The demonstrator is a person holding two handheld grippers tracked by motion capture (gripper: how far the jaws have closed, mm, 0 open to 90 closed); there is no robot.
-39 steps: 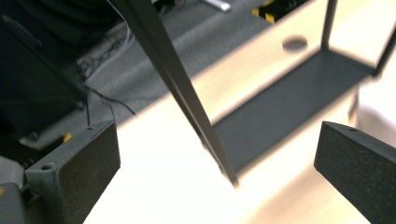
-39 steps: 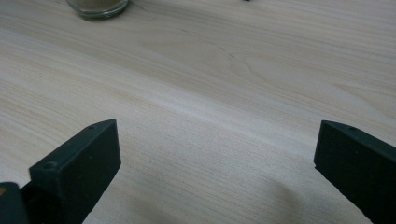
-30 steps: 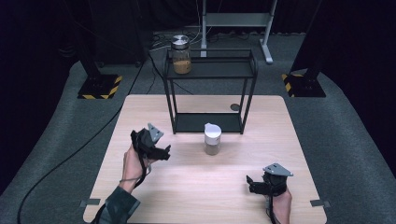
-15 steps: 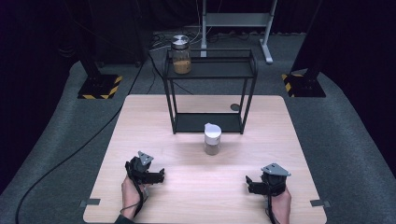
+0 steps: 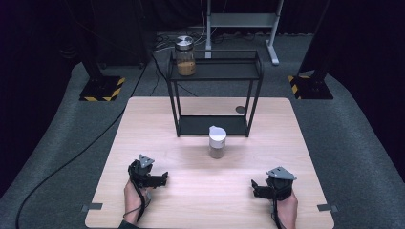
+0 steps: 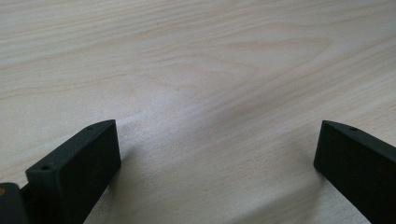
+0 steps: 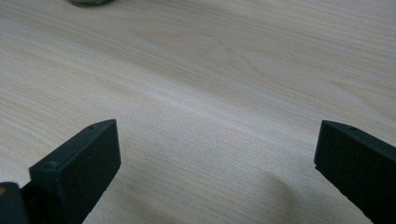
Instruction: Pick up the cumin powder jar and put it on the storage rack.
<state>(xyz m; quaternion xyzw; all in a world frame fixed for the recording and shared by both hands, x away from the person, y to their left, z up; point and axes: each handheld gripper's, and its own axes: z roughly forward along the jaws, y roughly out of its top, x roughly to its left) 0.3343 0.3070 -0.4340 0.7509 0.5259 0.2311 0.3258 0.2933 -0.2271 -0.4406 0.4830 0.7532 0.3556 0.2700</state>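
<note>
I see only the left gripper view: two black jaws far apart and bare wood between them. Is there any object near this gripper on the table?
Observer: In the high view the left gripper sits at the near left of the table, holding nothing. The closest object is a small jar with a white lid at the middle, well apart from it.
Operator: Where is the other gripper?
Observer: The right gripper is at the near right, jaws wide apart, nothing between them.
Operator: Anything behind the jar?
Observer: A black two-level rack stands there, with a metal-lidded jar of brown contents on the left of its upper shelf.
</note>
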